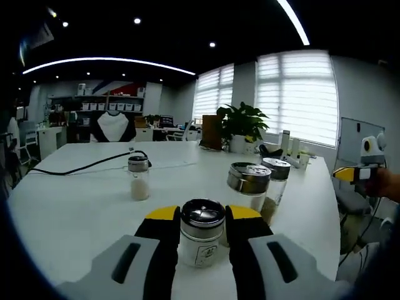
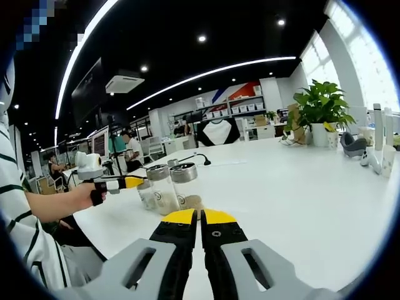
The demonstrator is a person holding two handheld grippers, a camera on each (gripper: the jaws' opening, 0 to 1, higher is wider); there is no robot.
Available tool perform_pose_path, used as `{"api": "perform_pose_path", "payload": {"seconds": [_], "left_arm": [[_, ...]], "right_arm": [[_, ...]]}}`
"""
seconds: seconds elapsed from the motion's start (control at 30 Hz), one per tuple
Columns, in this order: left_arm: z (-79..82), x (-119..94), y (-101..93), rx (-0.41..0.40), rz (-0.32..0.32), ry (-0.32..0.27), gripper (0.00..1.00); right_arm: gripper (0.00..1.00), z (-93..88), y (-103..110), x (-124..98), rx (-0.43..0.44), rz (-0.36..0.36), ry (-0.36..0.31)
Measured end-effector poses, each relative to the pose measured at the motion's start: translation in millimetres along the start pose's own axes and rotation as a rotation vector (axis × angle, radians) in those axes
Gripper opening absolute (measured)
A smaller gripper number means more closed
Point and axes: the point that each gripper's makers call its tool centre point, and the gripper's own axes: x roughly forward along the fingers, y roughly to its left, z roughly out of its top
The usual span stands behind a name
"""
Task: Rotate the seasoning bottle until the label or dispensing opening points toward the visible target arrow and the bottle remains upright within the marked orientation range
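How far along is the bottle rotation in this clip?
Early. Done: the left gripper has closed around a seasoning bottle, which stands upright on the white table. In hand: that grip, ready to turn. Left: the rotation itself; I can't see a target arrow or orientation marks, so alignment can't be judged. The right gripper is shut and empty, away from the other bottles.

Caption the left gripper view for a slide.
Left gripper fingers closed around an upright chrome-lidded white seasoning bottle on the white table.
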Motion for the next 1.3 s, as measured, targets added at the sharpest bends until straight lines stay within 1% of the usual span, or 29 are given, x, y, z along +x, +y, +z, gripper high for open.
{"api": "perform_pose_path", "payload": {"seconds": [0.1,0.23,0.27,0.33,0.4,0.5,0.57,0.7,0.8,0.83,0.87,0.9,0.93,1.0,1.17,1.3], "left_arm": [[-0.3,-1,-0.5,-0.001,0.025,-0.016,0.30],[-0.1,-1,-0.4,-0.006,0.060,-0.023,0.30],[-0.3,-1,-0.4,-0.004,0.063,-0.027,0.30],[0.1,0,-0.5,-0.023,0.048,-0.034,0.30],[0.5,0,-0.2,-0.025,0.055,-0.033,0.30],[2.1,-1,2.3,-0.075,0.052,-0.041,0.29],[4.1,-2,2.5,-0.085,0.036,-0.047,0.29],[14.8,-5,-1.6,-0.047,-0.010,-0.064,0.30],[17.2,-4,-7.4,-0.015,-0.084,-0.047,0.30],[16.0,-4,-12.0,0.013,-0.130,-0.025,0.31],[14.5,-3,-12.8,0.027,-0.154,-0.011,0.31],[13.3,-3,-10.7,0.036,-0.166,-0.001,0.31],[12.8,-2,-9.3,0.026,-0.169,0.005,0.33],[9.8,-1,-2.2,0.036,-0.140,0.023,0.34],[3.0,3,-7.2,0.038,-0.197,0.053,0.35],[1.4,5,-12.2,0.049,-0.200,0.054,0.35]], "right_arm": [[0.00,-0.8,0,0,-0.002,0.000,0.002],[0.00,-0.5,-1,-1,0.000,-0.003,-0.002],[0.00,-0.5,-2,-1,0.004,-0.006,-0.004],[0.00,-1.0,-3,-2,0.006,-0.009,-0.005],[0.00,-1.7,-4,-3,0.005,-0.010,-0.003],[0.00,-2.7,-6,-5,0.010,-0.014,-0.002],[0.00,-3.4,-7,-7,0.015,-0.017,0.000],[0.00,-4.9,-10,-8,0.016,-0.020,0.005],[0.00,-5.4,-9,-5,0.020,-0.017,0.008],[0.00,-5.1,-9,-4,0.019,-0.014,0.009],[0.00,-4.8,-7,-3,0.013,-0.008,0.011],[0.00,-4.7,-6,-2,0.010,-0.004,0.012],[0.00,-5.1,-5,-2,0.010,0.000,0.016],[0.00,-5.6,-5,-1,0.008,0.002,0.018],[0.00,-3.6,-5,0,0.005,0.000,0.018],[0.00,-2.2,-7,-1,0.004,-0.006,0.015]]}}
